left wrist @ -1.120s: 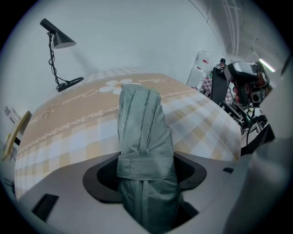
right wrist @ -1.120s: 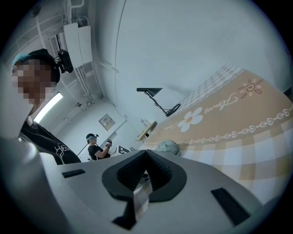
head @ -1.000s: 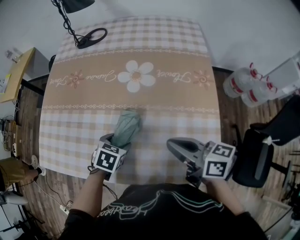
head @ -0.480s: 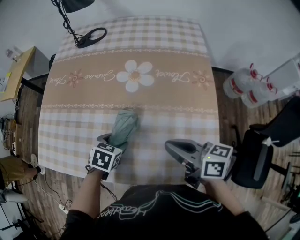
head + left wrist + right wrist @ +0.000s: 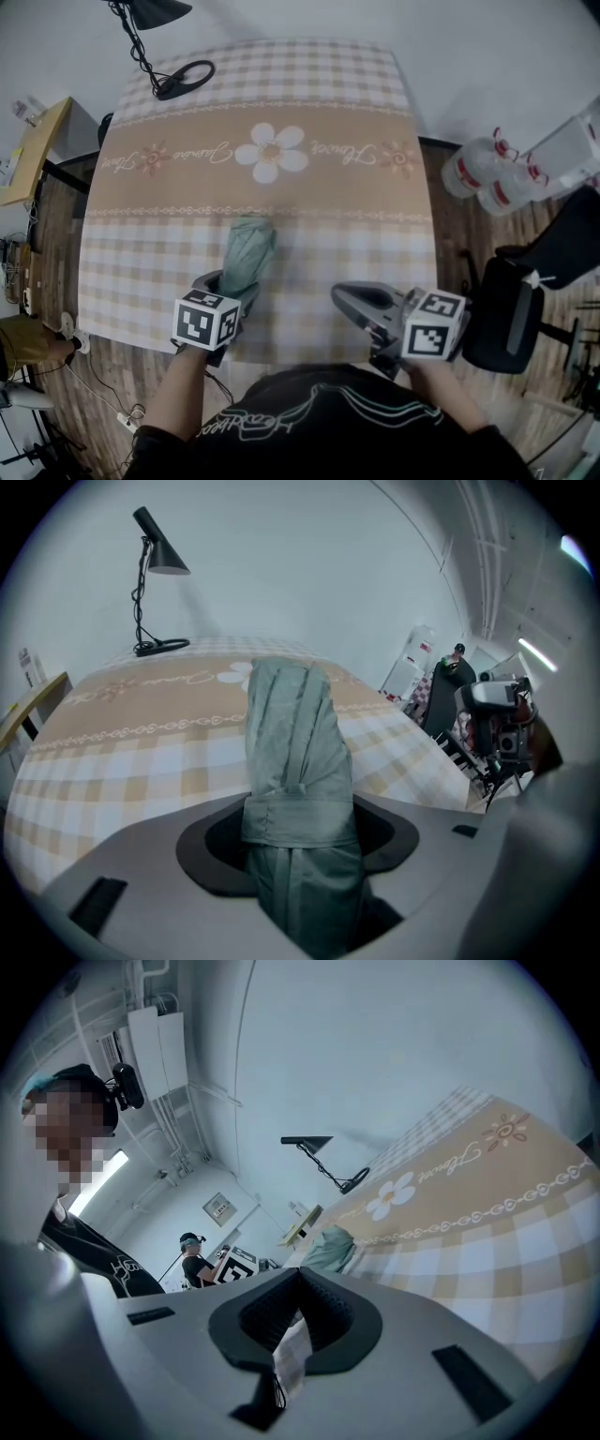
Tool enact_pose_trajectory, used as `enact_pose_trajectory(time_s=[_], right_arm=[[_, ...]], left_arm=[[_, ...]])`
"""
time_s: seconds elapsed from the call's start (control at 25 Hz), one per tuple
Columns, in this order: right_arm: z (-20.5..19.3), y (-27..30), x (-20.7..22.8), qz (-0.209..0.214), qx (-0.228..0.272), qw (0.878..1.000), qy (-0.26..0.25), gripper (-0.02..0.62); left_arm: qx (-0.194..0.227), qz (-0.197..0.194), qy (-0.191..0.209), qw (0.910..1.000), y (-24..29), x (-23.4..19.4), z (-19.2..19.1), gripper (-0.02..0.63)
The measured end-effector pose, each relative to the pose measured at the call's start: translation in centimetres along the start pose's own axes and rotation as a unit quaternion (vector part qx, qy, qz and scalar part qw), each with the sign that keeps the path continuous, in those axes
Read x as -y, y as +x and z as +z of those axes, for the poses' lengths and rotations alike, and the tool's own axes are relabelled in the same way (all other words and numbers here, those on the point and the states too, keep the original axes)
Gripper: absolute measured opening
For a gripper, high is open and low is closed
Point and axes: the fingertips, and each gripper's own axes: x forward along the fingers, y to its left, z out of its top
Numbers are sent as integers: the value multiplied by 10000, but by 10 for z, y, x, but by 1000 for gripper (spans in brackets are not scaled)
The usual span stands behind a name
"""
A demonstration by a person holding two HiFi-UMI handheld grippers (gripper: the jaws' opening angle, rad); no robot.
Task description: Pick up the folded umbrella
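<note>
The folded umbrella (image 5: 248, 253), pale green and strapped round its middle, lies on the checked tablecloth (image 5: 328, 187) near the front edge, its far end pointing at the flower print. My left gripper (image 5: 225, 286) has its near end between the jaws. The jaws are closing, and in the left gripper view the dark pads (image 5: 217, 841) press the umbrella (image 5: 291, 752) at its strap. My left gripper (image 5: 298, 836) points steeply down. My right gripper (image 5: 352, 298) hovers over the table's front right, shut and empty. From my right gripper (image 5: 295, 1321) the umbrella (image 5: 328, 1249) shows off to the left.
A black desk lamp (image 5: 173, 75) stands at the table's far left corner. Water bottles (image 5: 487, 173) and a black chair (image 5: 511, 309) are on the floor to the right. A wooden side table (image 5: 33, 145) is at the left.
My left gripper has risen a little and rolled, with the umbrella's near end in its jaws. The right gripper has stayed put.
</note>
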Motion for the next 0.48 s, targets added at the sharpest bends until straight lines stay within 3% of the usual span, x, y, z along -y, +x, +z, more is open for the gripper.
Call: enact_pose_trajectory(time_s=[0.48], right_arm=[[-18,0,-65,-39,204,9996,-207,12]], left_arm=[[900,-668,132,9936,-85,54,6,256]])
